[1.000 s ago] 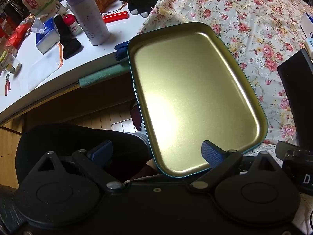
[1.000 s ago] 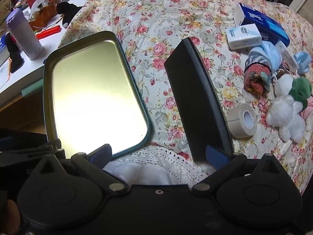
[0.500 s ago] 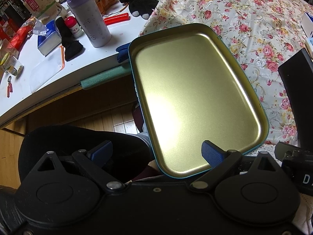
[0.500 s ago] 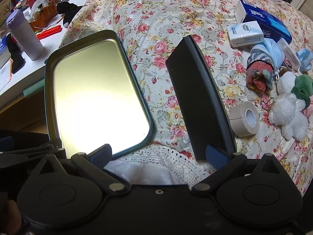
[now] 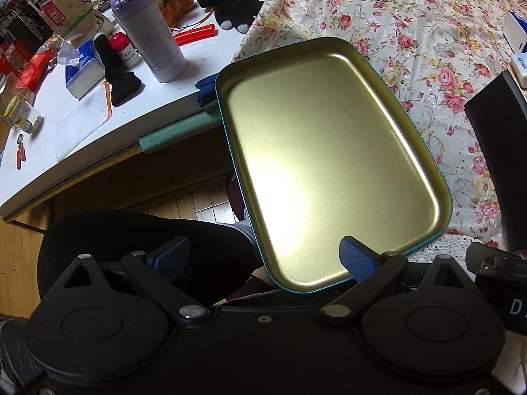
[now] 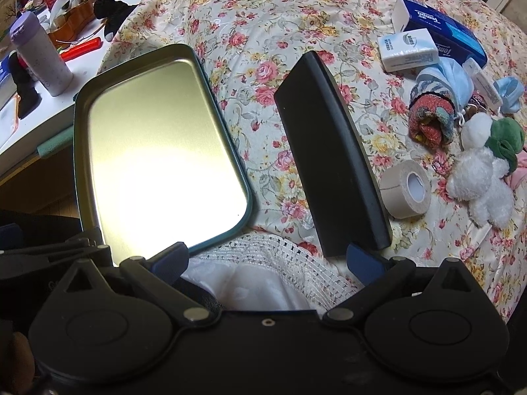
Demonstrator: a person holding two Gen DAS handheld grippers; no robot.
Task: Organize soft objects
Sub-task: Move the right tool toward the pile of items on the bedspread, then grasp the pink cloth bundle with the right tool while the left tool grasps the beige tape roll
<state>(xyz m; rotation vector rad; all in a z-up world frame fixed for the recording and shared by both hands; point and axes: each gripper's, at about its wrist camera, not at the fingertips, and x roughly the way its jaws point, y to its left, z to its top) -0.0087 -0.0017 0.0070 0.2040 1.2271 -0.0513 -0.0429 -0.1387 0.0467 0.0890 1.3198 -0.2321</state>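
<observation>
A gold tin tray with a teal rim [image 5: 329, 171] lies at the near edge of the floral cloth [image 5: 411, 33]; it also shows in the right wrist view [image 6: 154, 151]. My left gripper [image 5: 263, 256] is open and empty, its right pad at the tray's near rim. My right gripper [image 6: 266, 260] is open and empty over white lace [image 6: 273, 256], between the tray and a black case [image 6: 332, 164]. Soft objects lie at the right: a white plush toy [image 6: 481, 177] with a green part [image 6: 504, 138], a rolled towel [image 6: 431, 118], a blue face mask [image 6: 454, 75].
A tape roll [image 6: 405, 187] and tissue packs [image 6: 408, 49] lie near the soft things. To the left is a white table [image 5: 98, 115] with a purple bottle [image 5: 148, 33], a black glove [image 5: 227, 3] and clutter. My dark-clad leg [image 5: 131, 237] is below the left gripper.
Both views have shifted slightly; the tray and case sit a little further from the cameras. Both grippers stay open and empty.
</observation>
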